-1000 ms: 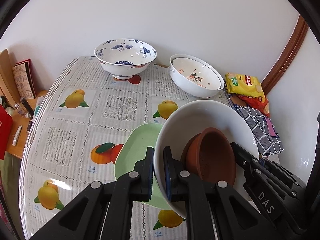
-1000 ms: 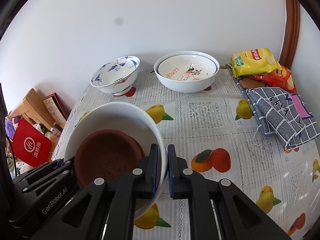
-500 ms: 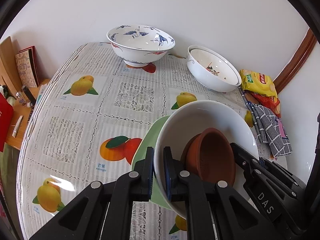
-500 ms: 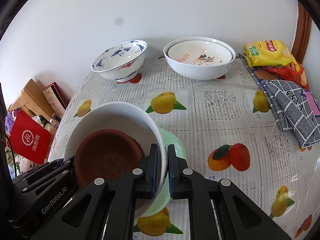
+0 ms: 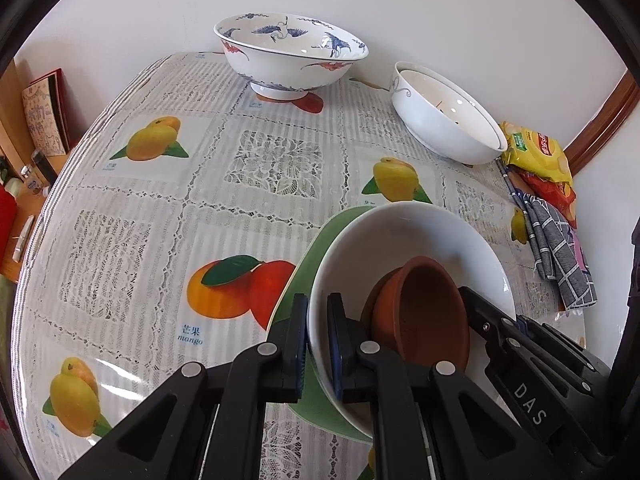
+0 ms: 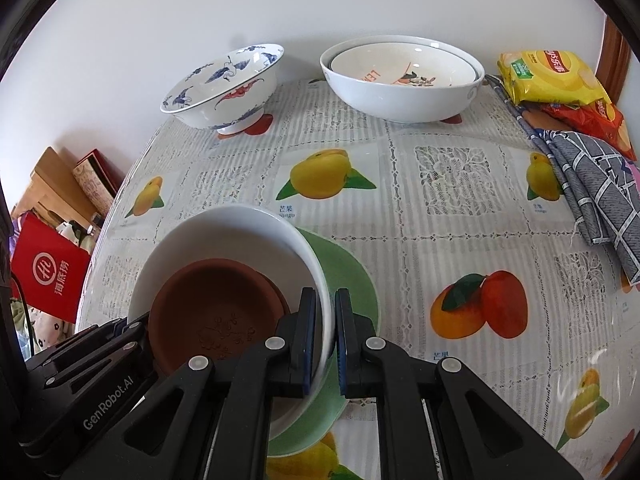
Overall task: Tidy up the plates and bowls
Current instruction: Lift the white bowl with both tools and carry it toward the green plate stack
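Note:
Both grippers hold one white bowl (image 5: 404, 236) by its rim, from opposite sides. My left gripper (image 5: 318, 344) is shut on its left rim. My right gripper (image 6: 324, 340) is shut on its right rim, where the bowl (image 6: 224, 228) also shows. A brown clay dish (image 5: 424, 312) lies inside the bowl (image 6: 216, 312). A green plate (image 5: 316, 252) lies just under the bowl (image 6: 348, 280). A blue-patterned bowl (image 5: 292, 56) and two nested white bowls (image 5: 444, 116) stand at the table's far side.
Snack bags (image 6: 552, 76) and a checked cloth (image 6: 592, 196) lie at the table's right edge. A red bag (image 6: 48, 276) and boxes (image 6: 92, 184) stand off the left side. The fruit-print tablecloth (image 5: 160, 216) covers the table, with a wall behind.
Both grippers have carried the white bowl with the clay dish forward and lower, over the green plate. The far bowls look closer.

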Demonstrator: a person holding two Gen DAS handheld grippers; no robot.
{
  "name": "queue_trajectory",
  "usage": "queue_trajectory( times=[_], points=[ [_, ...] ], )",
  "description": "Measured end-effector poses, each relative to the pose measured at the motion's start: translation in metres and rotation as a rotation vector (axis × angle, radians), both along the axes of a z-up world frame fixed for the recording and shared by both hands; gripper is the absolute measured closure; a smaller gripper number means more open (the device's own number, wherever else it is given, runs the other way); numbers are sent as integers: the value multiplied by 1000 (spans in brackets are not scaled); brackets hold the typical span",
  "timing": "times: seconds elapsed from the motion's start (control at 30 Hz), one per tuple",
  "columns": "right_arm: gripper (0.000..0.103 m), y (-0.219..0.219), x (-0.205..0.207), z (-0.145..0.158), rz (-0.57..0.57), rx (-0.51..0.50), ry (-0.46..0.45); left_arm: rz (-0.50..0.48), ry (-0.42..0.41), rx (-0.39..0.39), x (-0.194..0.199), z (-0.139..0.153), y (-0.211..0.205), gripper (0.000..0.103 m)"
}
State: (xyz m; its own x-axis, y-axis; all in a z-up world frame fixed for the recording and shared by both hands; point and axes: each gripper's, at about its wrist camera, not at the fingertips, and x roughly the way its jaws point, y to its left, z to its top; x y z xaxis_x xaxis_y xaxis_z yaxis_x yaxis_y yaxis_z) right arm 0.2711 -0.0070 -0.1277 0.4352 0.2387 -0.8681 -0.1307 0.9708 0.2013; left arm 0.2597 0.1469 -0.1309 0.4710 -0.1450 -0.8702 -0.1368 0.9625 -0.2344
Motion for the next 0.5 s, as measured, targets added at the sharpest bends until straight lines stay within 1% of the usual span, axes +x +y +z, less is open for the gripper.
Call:
queue_trajectory(
  times=[0.3, 0.5],
  points=[
    [93, -1, 2, -4, 23, 9, -3, -6, -5, 6, 1, -1, -1, 92],
    [92, -7, 4, -5, 14, 52, 21, -16, 19, 1, 3, -2, -1, 91]
  ],
)
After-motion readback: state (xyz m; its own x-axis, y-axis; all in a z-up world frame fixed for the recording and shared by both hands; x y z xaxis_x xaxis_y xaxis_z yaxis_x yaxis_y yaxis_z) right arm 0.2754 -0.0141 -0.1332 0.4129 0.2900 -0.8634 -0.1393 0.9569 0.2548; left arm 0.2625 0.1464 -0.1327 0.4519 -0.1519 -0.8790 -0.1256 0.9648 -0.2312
